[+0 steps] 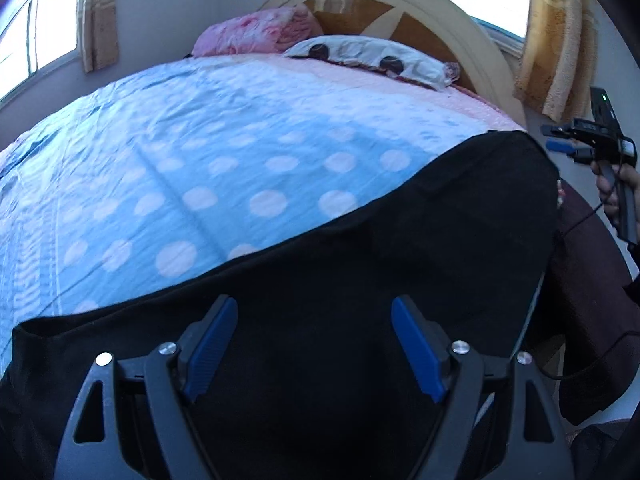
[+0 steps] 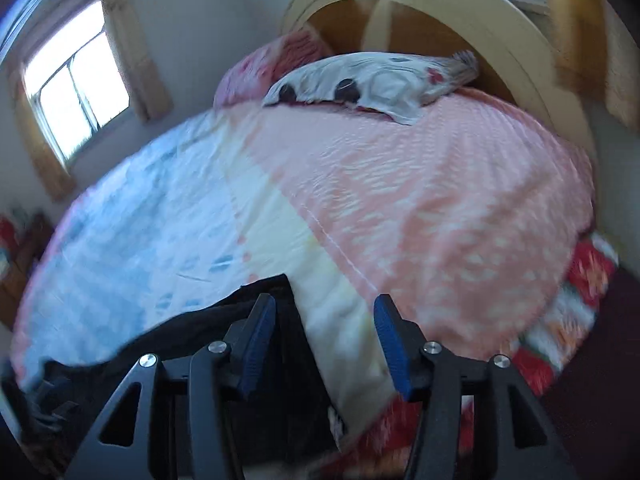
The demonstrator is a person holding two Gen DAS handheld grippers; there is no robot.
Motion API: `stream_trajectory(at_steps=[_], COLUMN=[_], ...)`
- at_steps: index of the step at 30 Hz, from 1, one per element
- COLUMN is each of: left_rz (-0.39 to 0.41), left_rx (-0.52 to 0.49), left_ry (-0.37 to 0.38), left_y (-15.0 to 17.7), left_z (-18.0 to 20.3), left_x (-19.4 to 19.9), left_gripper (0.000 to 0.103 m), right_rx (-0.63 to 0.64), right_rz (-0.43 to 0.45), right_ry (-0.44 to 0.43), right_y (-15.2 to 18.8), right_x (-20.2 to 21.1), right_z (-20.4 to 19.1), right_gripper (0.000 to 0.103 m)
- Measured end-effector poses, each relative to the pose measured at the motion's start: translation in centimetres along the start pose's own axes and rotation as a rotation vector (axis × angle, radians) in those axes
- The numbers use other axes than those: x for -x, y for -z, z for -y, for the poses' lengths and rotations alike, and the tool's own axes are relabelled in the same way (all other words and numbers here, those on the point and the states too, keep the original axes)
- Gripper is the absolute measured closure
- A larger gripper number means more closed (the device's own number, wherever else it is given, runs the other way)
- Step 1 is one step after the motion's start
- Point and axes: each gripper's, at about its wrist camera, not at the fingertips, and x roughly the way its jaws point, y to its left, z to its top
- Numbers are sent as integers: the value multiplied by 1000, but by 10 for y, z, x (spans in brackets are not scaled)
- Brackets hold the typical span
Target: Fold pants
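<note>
I have one pair of black pants lying flat on the near part of the bed, spread as a long dark band that runs across in front of me, left to right, over the blue spotted cover. My left gripper hangs right over the pants, its two blue pads spread wide with nothing between them. My right gripper is just as wide and just as empty — it sits beyond the right end of the pants, with only the corner of the dark cloth by its left pad and bare bedcover ahead. So the left one is nearer the pants; the right must come in leftward to reach the end. I judge the fold will run along that long axis. At the head of the bed I count two pillows — one white, one pink.
</note>
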Motion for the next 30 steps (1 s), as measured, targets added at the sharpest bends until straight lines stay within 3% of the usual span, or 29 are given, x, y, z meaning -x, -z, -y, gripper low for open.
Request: stream_trajectory(at_steps=[3,8,13,18,20,26,30], left_rz=[16,-17,-35,-34,-35,-36,6], left_rx=[-22,-18,-34,-31,-30,-11,29], left_ry=[-13,15,-2,-4,-3,9,58], left_y=[-3,-12,-13,-13,-13,-12,-17], left_z=[8,16,24,27,27,27,29], left_x=[-4,-24,-36,-37,-38,-36,-20], left_gripper=[11,11,7,6,6,6,6], right_rx=[-170,-274,-319,-392,-362,-230,-84], right_rz=[-47,-144,-117,-131,-95,-18,54], right_ry=[-134,-166,-224,-284,-269,-193,-127], right_y=[22,51,51,59,60,55,53], right_x=[14,-6,-25,-37,-27,6,28], right_z=[20,25,22,33,27,-3,-32], right_gripper=[50,50,50,66,76,76,78])
